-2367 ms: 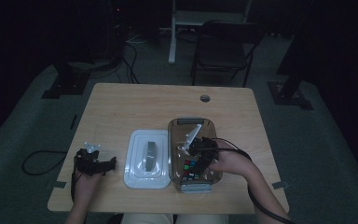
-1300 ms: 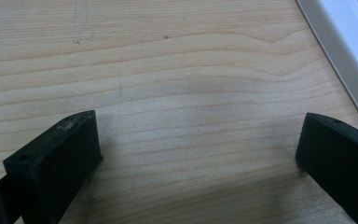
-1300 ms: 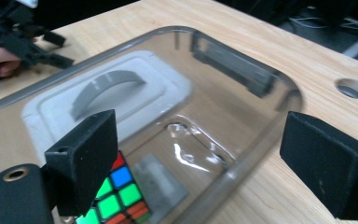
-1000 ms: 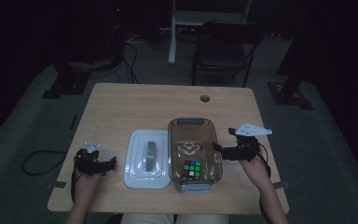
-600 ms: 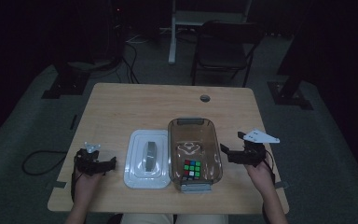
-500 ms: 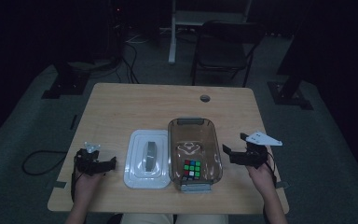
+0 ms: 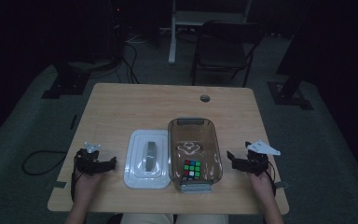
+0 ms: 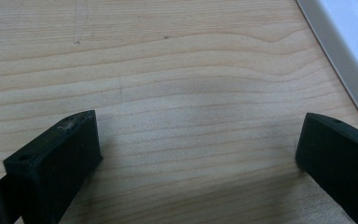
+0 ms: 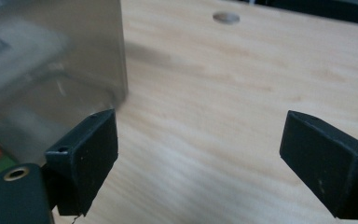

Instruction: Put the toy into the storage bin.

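Resting on the light wooden table (image 7: 158,105), both tools are gaping empty: right tool (image 7: 233,160) just beside the clear plastic box (image 7: 193,140) holding the multicoloured puzzle cube (image 7: 192,168), left tool (image 7: 108,163) near the white lid (image 7: 147,158).

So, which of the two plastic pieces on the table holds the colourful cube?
The clear brown plastic box, right of the flat white lid; the colourful cube lies inside it.
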Motion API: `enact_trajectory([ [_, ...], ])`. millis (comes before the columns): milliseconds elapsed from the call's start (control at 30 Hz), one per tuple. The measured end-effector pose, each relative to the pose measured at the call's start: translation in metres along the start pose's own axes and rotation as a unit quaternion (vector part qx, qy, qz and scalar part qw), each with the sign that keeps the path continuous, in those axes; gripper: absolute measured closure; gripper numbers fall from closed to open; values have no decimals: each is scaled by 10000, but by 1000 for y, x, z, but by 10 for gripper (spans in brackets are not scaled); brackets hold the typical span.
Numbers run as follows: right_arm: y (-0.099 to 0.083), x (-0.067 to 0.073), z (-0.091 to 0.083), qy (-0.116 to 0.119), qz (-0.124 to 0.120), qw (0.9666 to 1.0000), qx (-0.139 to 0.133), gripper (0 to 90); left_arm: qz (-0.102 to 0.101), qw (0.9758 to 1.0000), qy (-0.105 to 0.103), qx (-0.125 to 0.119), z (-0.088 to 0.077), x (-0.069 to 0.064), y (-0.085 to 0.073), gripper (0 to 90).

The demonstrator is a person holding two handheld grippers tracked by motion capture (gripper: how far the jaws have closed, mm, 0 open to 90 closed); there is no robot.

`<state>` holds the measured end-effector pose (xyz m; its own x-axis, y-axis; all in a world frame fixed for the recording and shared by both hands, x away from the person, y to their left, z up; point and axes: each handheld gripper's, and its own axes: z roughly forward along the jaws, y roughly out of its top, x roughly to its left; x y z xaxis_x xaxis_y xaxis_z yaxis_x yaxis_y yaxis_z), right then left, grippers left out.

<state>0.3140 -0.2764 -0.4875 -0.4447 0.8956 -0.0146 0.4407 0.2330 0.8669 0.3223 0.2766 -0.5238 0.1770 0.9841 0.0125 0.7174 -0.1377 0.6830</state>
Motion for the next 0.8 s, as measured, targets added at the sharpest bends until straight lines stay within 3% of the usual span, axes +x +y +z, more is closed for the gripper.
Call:
enact_trajectory([
  [233, -28, 5, 17, -109, 113, 9989, 435, 114, -2, 10000, 0, -1, 0, 0, 0, 5],
  [467, -30, 7, 21, -431, 97, 9969, 647, 129, -2, 10000, -1, -1, 0, 0, 0, 5],
  [667, -30, 5, 24, -385, 178, 9959, 801, 131, 11, 10000, -13, -2, 0, 0, 0, 5],
  [800, -29, 4, 29, -238, 230, 9925, 1174, 128, 10, 10000, -13, -1, 0, 0, 0, 5],
])
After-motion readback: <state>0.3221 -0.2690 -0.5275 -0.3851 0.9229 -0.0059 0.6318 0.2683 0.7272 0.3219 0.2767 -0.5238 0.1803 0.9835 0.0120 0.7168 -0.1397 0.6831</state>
